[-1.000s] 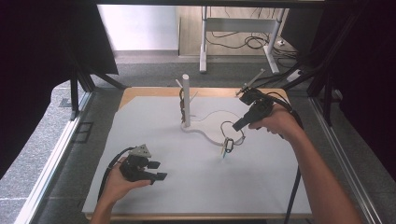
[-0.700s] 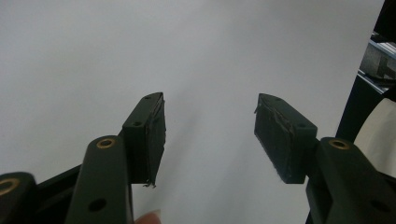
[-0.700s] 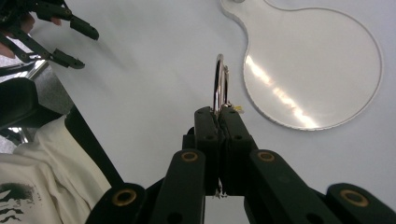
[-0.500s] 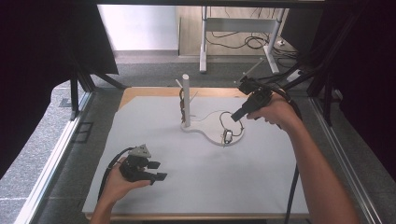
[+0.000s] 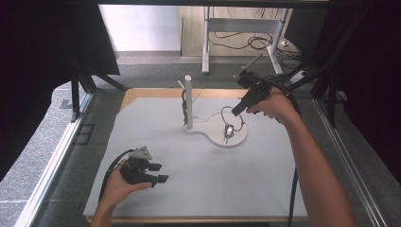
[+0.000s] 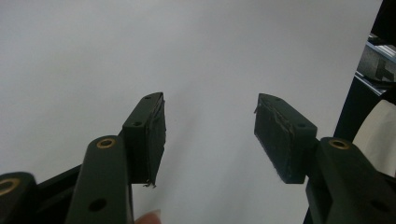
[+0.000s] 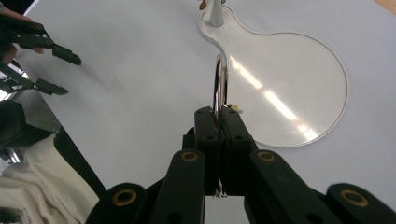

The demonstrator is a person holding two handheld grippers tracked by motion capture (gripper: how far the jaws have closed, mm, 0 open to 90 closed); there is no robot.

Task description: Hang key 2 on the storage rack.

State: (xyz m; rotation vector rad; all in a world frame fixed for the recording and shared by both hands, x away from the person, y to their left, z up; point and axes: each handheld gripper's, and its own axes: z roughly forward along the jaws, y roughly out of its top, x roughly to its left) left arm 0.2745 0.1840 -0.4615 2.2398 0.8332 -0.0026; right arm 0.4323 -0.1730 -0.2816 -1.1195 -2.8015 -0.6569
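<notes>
Key ring (image 7: 219, 86) in right claw (image 5: 235, 111) — above white mat (image 5: 198, 189), grey floor (image 5: 42, 161) around.

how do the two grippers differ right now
The left gripper has its jaws apart with nothing between them; the right gripper is shut on a metal ring. The left gripper sits low near the table's front edge; the right gripper is raised over the white stand base. Both are hand-held with black jaws.

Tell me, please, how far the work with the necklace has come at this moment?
Done: the right gripper is shut on the necklace, lifted above the white stand. In hand: carrying it near the post. Left: hanging it, probably. The left gripper waits open.
</notes>
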